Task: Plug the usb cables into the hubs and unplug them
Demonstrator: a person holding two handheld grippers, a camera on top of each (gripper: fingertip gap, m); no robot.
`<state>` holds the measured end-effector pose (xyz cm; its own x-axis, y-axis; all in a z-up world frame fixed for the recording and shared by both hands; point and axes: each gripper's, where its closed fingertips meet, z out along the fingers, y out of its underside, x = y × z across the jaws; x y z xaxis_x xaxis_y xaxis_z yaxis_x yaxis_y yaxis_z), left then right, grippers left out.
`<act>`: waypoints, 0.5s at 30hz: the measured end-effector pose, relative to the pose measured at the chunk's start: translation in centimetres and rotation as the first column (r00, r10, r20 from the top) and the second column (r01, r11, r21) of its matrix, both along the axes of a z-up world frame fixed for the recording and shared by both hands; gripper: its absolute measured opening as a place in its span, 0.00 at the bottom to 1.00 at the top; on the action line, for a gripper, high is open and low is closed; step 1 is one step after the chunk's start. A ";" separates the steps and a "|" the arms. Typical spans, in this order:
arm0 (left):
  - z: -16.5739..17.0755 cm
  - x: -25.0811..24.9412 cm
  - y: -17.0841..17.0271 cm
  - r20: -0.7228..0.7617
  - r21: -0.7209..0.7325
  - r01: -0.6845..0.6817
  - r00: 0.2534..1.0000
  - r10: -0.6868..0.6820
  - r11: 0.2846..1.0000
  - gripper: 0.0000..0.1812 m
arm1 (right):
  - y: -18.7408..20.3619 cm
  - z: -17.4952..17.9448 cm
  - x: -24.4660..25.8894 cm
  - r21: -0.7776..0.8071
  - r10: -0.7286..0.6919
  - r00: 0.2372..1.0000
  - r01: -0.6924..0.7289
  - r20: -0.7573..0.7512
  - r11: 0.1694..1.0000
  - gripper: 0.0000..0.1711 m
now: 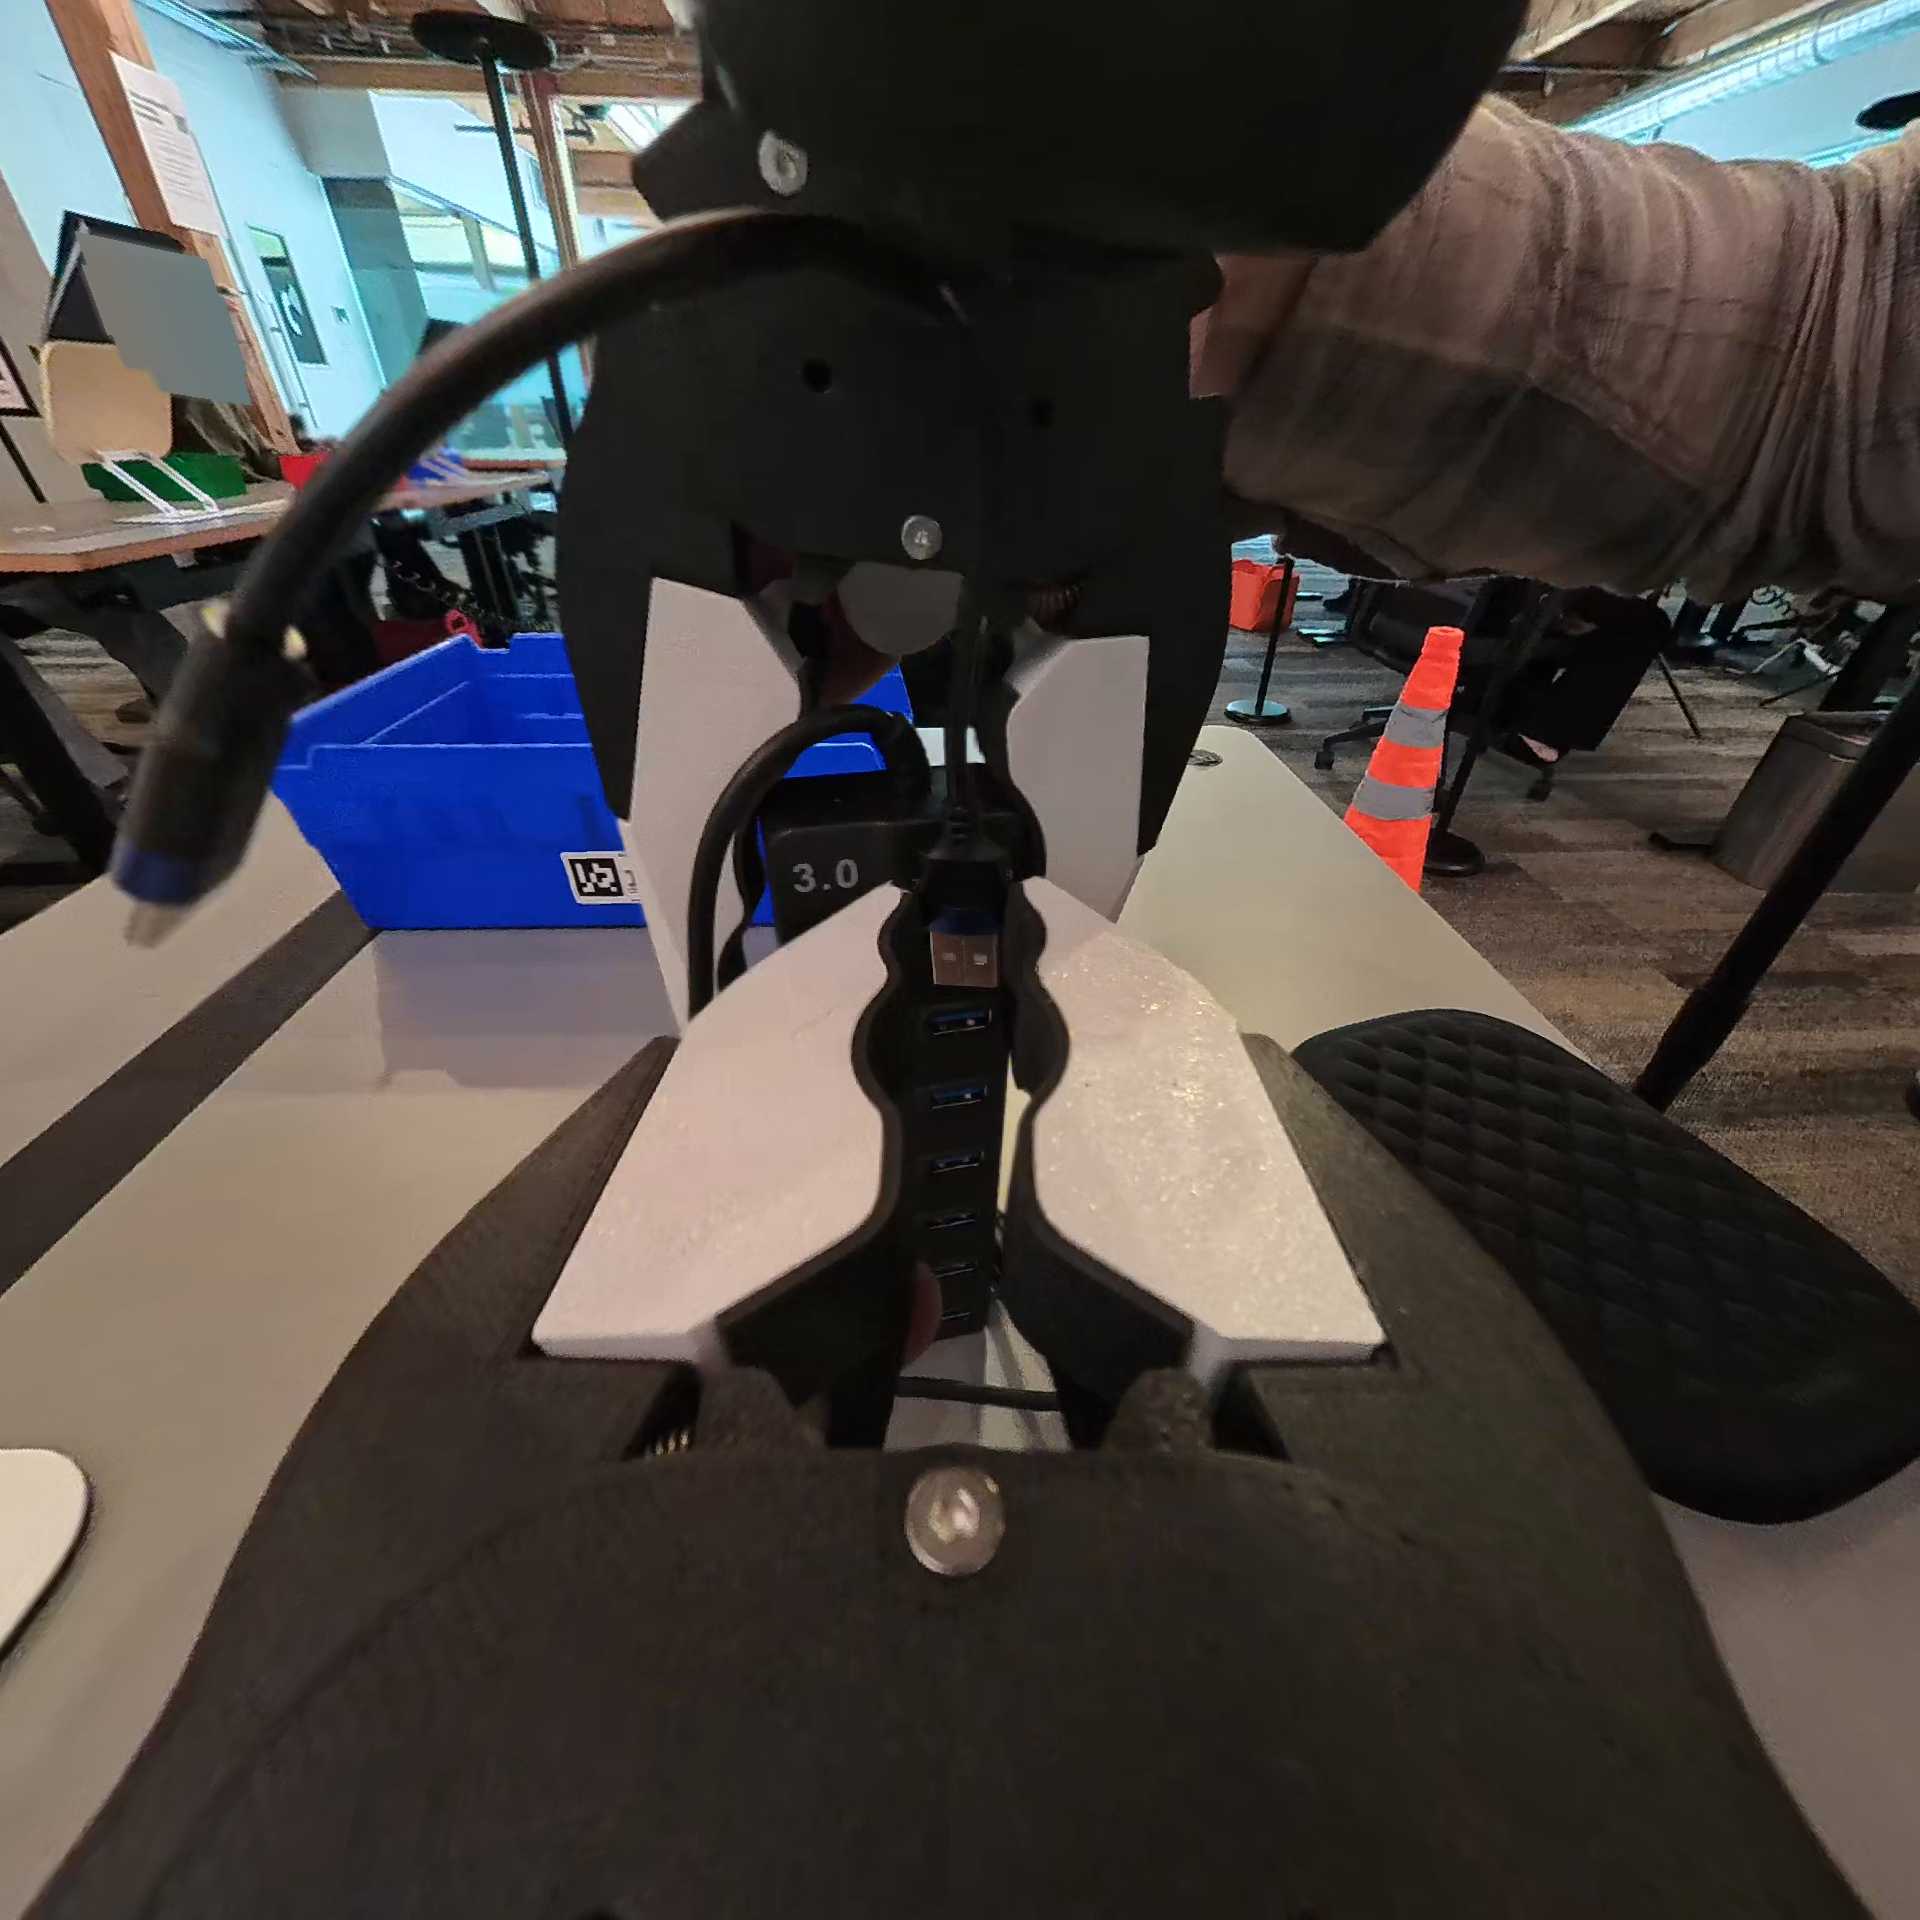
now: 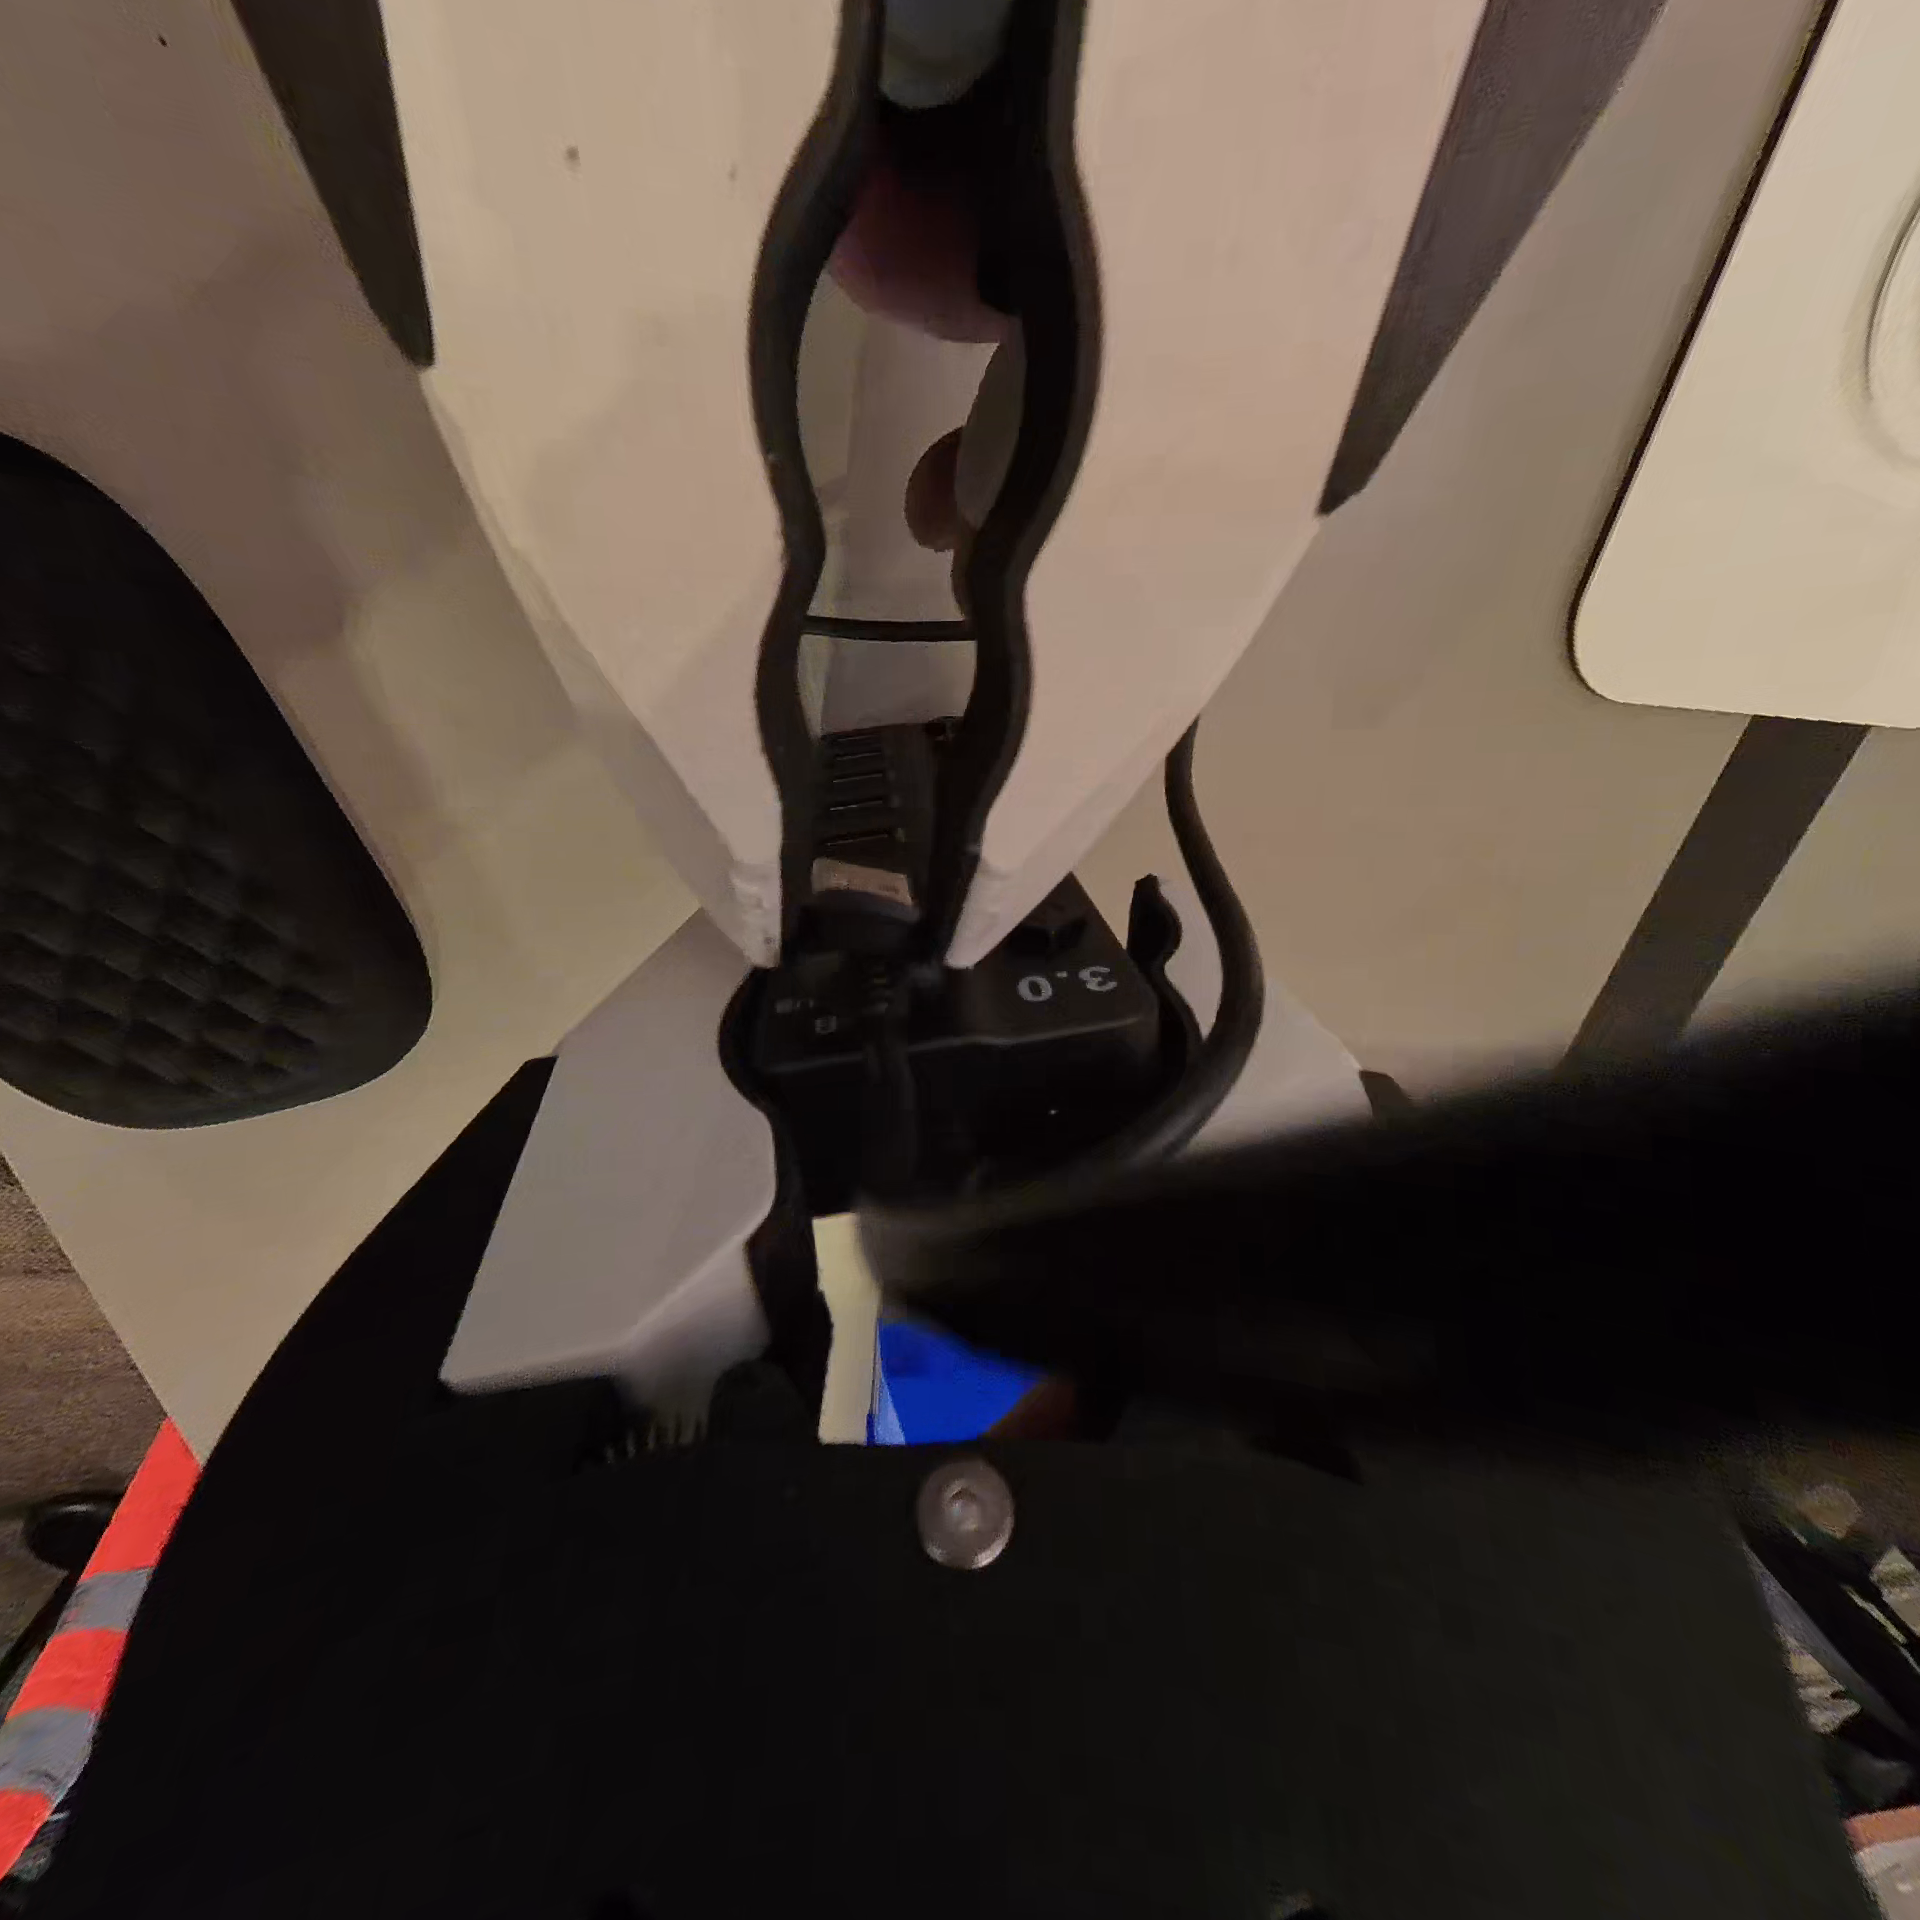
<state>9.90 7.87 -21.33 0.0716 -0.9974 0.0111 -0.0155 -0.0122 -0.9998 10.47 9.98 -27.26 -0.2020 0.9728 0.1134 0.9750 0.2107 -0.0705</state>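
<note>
Left wrist view: left gripper (image 1: 951,1049) clamped on hub (image 1: 961,1153), right gripper (image 1: 935,831) pinching usb plug (image 1: 964,956), not yet inserted.

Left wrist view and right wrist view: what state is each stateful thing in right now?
USB hub: clamped between the left gripper's jaws, visible ports empty.
USB plug: held by the right gripper, metal tip bare, over the hub's end port, not inserted.
Second USB plug: dangling in the air on its cable, unplugged.
Blue bin: upright on the table, open-topped.
Traffic cone: upright on the floor.
</note>
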 end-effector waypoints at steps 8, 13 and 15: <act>-0.4 -0.4 1.7 -0.017 0.000 -0.092 0.996 0.092 0.996 0.08 | 0.1 0.0 -0.1 -0.025 -0.038 0.998 0.036 -0.042 0.999 0.38; 0.0 -0.4 1.7 0.007 -0.016 -0.088 0.996 0.088 0.996 0.08 | -0.1 0.0 -0.3 -0.003 -0.006 1.000 0.006 -0.025 1.000 0.39; 0.0 -0.4 1.7 0.007 -0.021 -0.084 0.996 0.084 0.996 0.08 | 0.0 0.0 -0.3 0.005 0.012 1.000 -0.012 -0.019 1.000 0.39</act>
<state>9.49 9.53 -21.36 0.1548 -0.9874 0.0328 -0.0053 -0.0340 -0.9994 10.15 9.97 -27.30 -0.2114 0.9697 0.1223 0.9710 0.2227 -0.0874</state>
